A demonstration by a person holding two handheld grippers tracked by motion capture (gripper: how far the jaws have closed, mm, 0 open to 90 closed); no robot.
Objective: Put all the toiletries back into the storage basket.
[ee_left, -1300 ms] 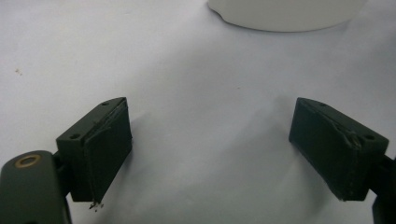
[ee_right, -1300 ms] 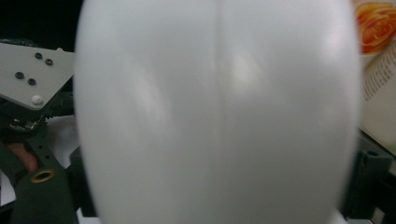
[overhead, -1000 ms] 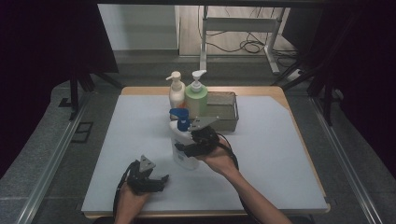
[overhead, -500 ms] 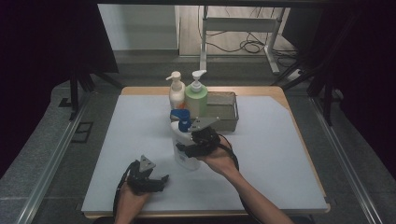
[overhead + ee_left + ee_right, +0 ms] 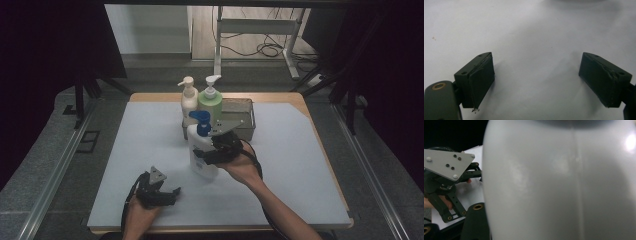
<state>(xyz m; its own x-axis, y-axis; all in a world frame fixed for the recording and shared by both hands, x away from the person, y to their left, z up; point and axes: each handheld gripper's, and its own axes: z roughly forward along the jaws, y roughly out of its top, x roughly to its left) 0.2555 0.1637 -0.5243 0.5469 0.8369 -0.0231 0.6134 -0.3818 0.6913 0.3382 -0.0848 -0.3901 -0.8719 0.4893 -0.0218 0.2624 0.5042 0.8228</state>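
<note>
- The white pump bottle with the blue head is held upright by the right gripper, clamped about its body; it stands on, or perhaps just above, the white table mat, since its base cannot be clearly made out in the high view
- Against the pictures of a second and half a second ago, almost nothing is changed; the bottle is seen in the same spot, just in front of the grey metal basket, and the grip is unaltered
- In the right gripper view the bottle's pale wall is pressed close to the camera; a firm hold is judged
- The left gripper is rested on the mat near the front edge; its jaws are spread wide with nothing between them
- The cream pump bottle and the green pump bottle are left untouched beside the basket
- The pause is read as a settled grasp; a lift or a carry is judged to be next
</note>
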